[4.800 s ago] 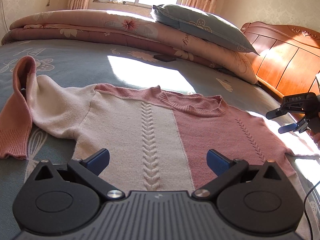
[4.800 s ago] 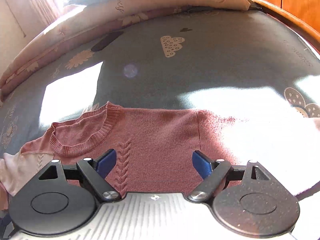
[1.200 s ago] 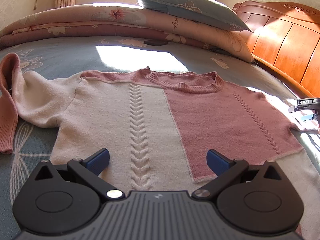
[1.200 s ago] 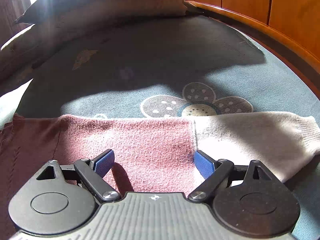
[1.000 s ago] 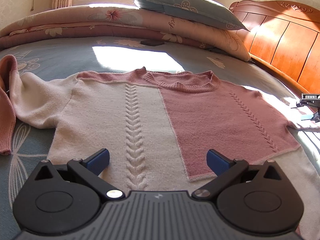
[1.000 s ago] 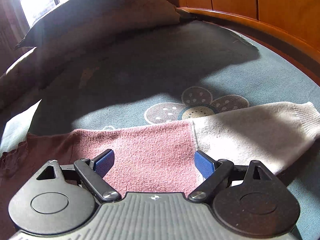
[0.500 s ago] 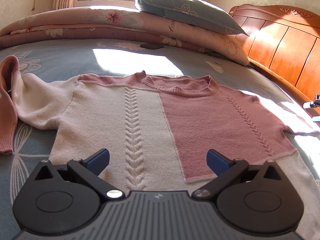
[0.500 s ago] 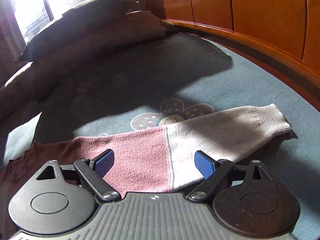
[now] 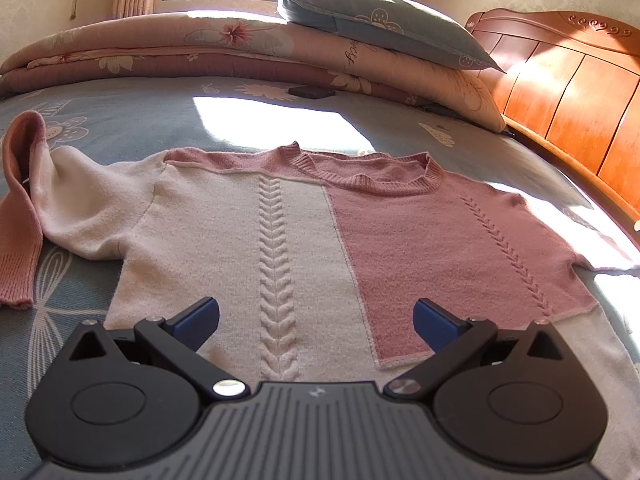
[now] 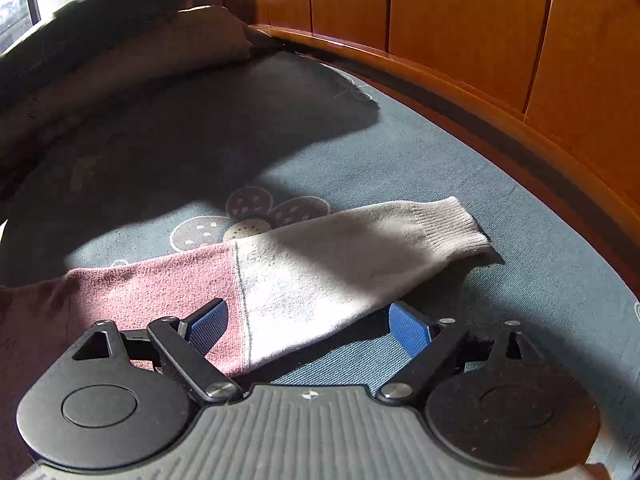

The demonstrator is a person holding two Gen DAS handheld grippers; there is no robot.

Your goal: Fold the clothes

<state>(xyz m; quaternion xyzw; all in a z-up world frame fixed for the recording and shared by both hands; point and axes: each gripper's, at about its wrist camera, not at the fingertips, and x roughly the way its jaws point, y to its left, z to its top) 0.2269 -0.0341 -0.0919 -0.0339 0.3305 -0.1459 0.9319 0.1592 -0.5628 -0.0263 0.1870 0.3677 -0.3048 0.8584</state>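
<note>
Lying flat on the bed (image 10: 400, 128), sweater sleeve (image 10: 340, 256) running long-axis from under the right hand-held gripper (image 10: 308, 326) out toward the headboard (image 10: 460, 20), cuff farthest; hovering spread and empty, nearer than the left hand-held gripper (image 9: 316, 320), also spread over the sweater (image 9: 304, 240).

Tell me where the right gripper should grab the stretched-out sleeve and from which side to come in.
Grip the sleeve at its ribbed cuff, probably best from above and past the cuff end, pinching across its width. The sleeve lies flat and straight on the bedsheet with the cuff free at the far tip, so lifting there carries the whole length over. The right gripper is open, nearer mid-sleeve.
</note>
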